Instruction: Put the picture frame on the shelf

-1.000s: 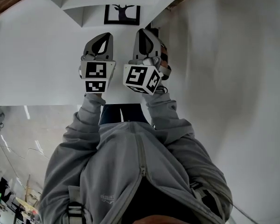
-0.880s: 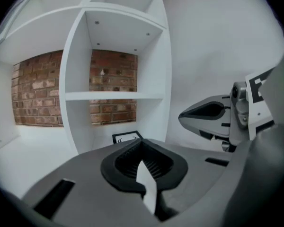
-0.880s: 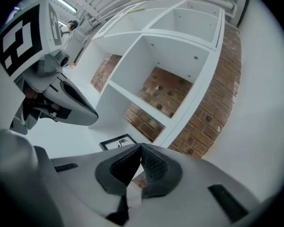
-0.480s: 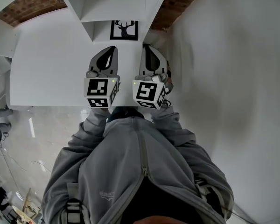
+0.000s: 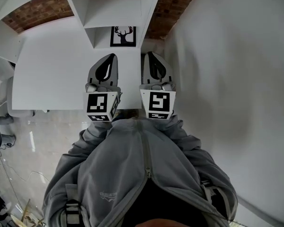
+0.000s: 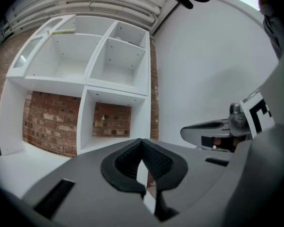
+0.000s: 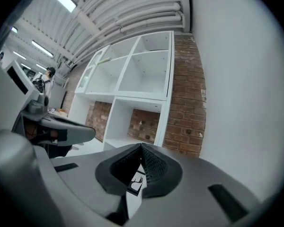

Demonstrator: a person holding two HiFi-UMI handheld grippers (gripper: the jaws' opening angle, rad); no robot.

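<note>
Head view: both grippers are held side by side over the near half of the white table, noses aimed at the far end. The left gripper has its jaws pressed together with nothing between them, and the right gripper is the same, closed and empty. The gripper views confirm this, with pads meeting at the tip and only background showing in the slit below.

The picture frame, black-edged with an antler print, sits at the far end of the table. It is at the foot of the white shelf, at the mouth of its lower compartment, well apart from both grippers. In the right gripper view a sliver of the frame shows through the slit under the jaws, low down. I cannot tell whether it lies flat or leans, or whether it is inside the compartment or just in front of it.

Progress, as a judgement: no grip on the frame and nothing being carried. If that low spot counts as the shelf, the placing looks done and the grippers are clear. If it does not, everything is left to do — reach, grasp, lift into a compartment, release. The upper compartments look bare.
</note>
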